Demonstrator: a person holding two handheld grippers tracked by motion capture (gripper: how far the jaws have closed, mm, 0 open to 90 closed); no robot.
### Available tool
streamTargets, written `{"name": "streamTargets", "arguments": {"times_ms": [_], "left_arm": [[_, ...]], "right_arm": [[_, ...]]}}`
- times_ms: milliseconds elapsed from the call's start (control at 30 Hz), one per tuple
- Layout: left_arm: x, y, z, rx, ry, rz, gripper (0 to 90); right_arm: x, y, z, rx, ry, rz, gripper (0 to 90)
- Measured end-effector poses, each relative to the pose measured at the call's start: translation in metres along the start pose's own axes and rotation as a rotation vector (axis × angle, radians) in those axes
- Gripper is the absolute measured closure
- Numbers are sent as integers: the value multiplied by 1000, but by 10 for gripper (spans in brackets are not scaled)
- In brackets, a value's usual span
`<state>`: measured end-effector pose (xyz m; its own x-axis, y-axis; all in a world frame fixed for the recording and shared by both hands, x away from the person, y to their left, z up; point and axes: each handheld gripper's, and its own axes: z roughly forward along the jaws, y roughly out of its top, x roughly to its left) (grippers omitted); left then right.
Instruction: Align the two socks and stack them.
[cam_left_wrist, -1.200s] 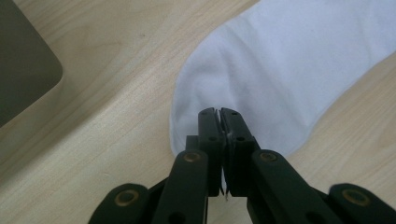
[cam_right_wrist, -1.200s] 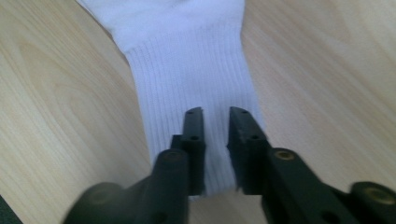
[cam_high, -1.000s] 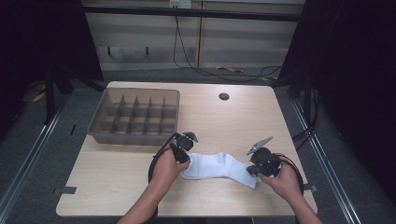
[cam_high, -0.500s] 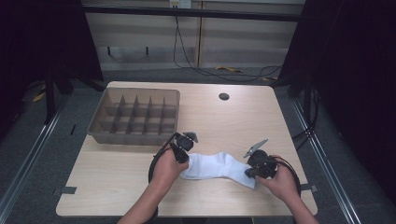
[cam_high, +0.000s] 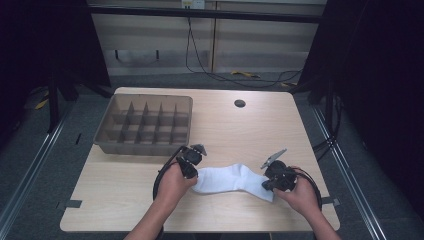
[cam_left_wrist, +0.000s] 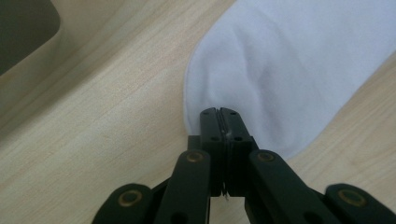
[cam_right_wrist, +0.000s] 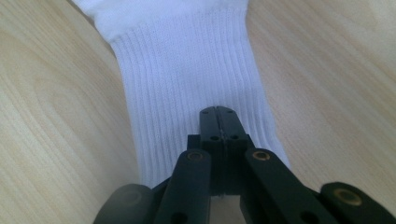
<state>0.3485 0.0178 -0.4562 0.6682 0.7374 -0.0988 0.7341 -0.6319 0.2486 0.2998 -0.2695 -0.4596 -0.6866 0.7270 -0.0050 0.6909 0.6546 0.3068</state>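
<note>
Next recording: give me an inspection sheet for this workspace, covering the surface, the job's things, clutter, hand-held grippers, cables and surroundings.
Surface: light wooden table with a round hole near its far edge.
Job's things: white sock lying flat near the front edge, toe end to the left, ribbed cuff to the right.
Clutter: grey divided tray at far left, compartments look empty.
Grippers: left hand-held gripper shut on the toe end; right hand-held gripper shut on the cuff end.
Cables: a black cable loops from each gripper, one by the left wrist; loose cables on the floor beyond the table.
Surroundings: dark curtains at both sides, pale cabinet panels behind.
</note>
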Motion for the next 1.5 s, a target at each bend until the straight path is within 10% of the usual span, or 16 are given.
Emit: {"name": "streamTargets", "arguments": {"times_ms": [300,1067,1500], "left_arm": [[1,0,-8,-8,47,19,811],[15,-3,-15,-93,29,-18,529],[13,-1,-8,-96,-2,-53,516]], "right_arm": [[-1,-1,0,-8,2,-2,900],[-1,-1,0,-8,2,-3,900],[0,-2,1,-17,4,0,900]]}}
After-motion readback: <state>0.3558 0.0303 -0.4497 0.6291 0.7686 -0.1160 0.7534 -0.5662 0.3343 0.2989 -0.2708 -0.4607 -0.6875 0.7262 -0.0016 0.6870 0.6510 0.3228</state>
